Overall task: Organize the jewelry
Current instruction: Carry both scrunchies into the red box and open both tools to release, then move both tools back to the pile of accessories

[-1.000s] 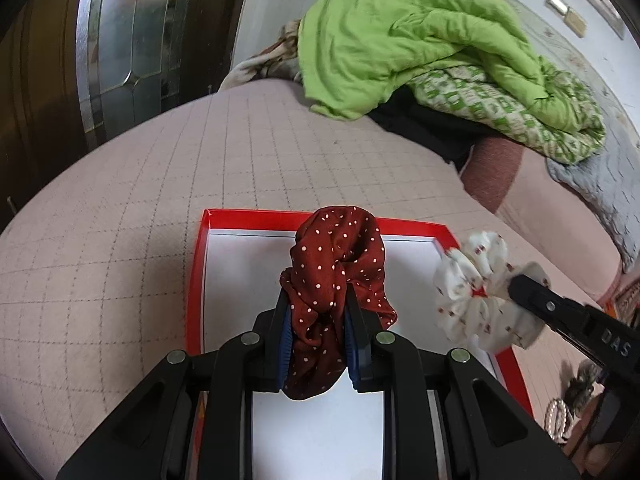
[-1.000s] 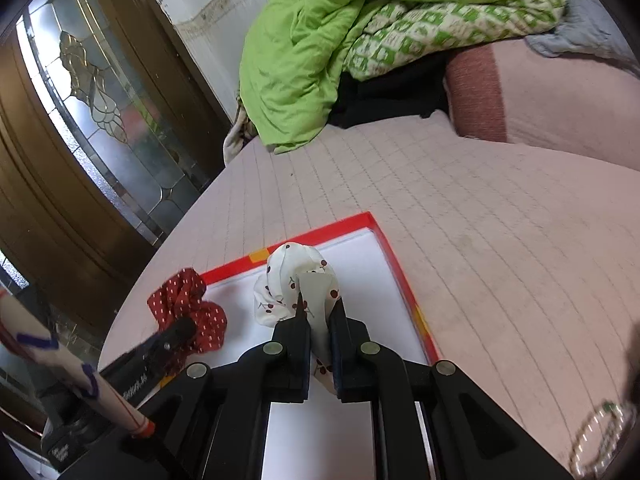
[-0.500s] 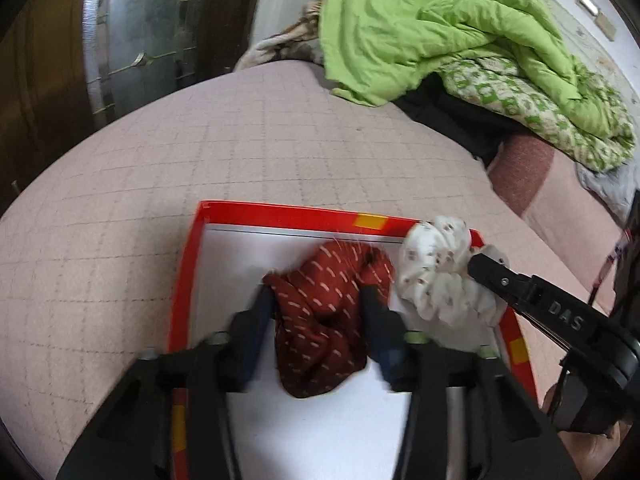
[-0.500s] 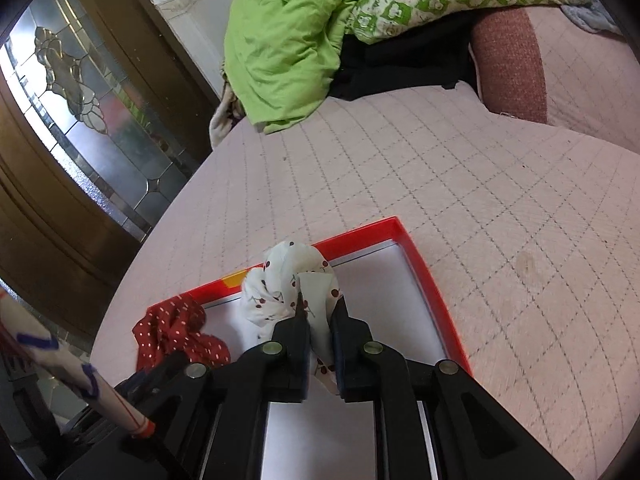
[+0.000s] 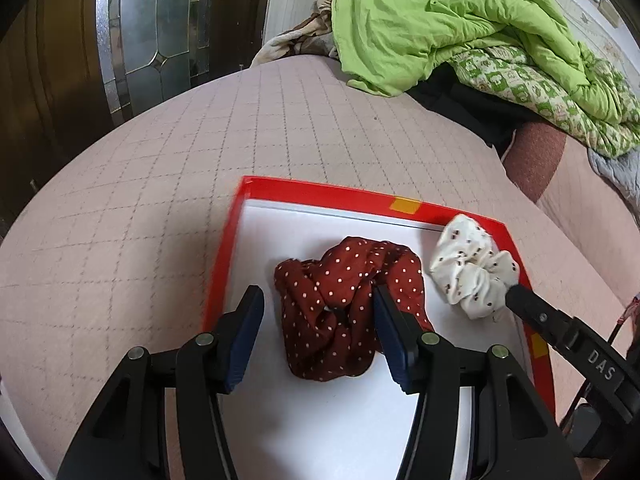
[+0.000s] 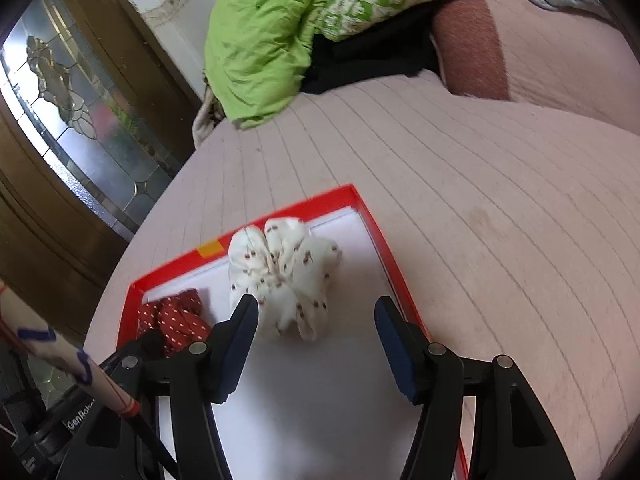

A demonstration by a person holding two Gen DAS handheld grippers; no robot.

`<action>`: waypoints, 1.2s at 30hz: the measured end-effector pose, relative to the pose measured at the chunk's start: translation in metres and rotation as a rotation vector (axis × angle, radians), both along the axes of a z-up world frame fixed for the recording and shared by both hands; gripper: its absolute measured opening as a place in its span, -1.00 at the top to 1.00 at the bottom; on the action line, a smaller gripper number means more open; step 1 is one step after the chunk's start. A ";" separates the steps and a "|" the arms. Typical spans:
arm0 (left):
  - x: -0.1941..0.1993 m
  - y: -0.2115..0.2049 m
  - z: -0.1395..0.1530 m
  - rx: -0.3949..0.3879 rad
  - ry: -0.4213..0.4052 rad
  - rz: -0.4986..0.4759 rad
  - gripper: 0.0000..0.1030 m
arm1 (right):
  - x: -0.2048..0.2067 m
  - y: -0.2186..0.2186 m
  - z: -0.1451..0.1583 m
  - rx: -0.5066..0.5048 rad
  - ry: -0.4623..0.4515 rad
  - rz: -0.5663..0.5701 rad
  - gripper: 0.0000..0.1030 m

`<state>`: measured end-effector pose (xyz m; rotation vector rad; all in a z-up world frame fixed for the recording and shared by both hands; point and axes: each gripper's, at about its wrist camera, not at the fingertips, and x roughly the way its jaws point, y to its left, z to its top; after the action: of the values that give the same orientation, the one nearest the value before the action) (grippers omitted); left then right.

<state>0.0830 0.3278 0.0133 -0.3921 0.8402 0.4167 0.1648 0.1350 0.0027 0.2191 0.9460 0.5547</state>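
A red-rimmed tray (image 5: 320, 191) with a white floor lies on the pink quilted bed. A dark red polka-dot scrunchie (image 5: 340, 308) lies on the tray floor between the fingers of my left gripper (image 5: 318, 312), which is open. A white scrunchie with small dark marks (image 6: 282, 276) lies in the tray's far right part, just ahead of my right gripper (image 6: 316, 322), which is open. In the left wrist view the white scrunchie (image 5: 472, 268) sits by the right gripper's tip. The tray rim (image 6: 372, 220) and red scrunchie (image 6: 176, 318) also show in the right wrist view.
A green quilt (image 5: 440, 24) and patterned bedding are heaped at the far side of the bed, with dark cloth under them. A wooden door with leaded glass (image 5: 156, 36) stands at the left. A pale stick with blue marks (image 6: 60, 356) crosses the right wrist view's lower left.
Both grippers lowered their scrunchies into the tray and opened. The red scrunchie and the white scrunchie now lie loose on the tray floor.
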 end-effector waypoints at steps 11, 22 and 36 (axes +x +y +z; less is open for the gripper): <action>-0.054 -0.043 0.009 0.065 0.003 -0.103 -0.06 | -0.092 -0.064 0.011 0.056 0.037 -0.075 -0.27; -0.080 -0.094 0.060 0.130 -0.213 -0.136 -0.31 | -0.152 -0.172 0.077 0.155 -0.121 -0.187 -0.38; -0.068 -0.246 0.043 0.051 -0.168 -0.622 -0.32 | -0.174 -0.347 0.064 0.144 -0.111 -0.536 -0.41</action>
<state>0.0147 0.0813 0.0567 -0.1015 0.7414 -0.1704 -0.0089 -0.2119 0.0667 0.5469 0.6997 0.1372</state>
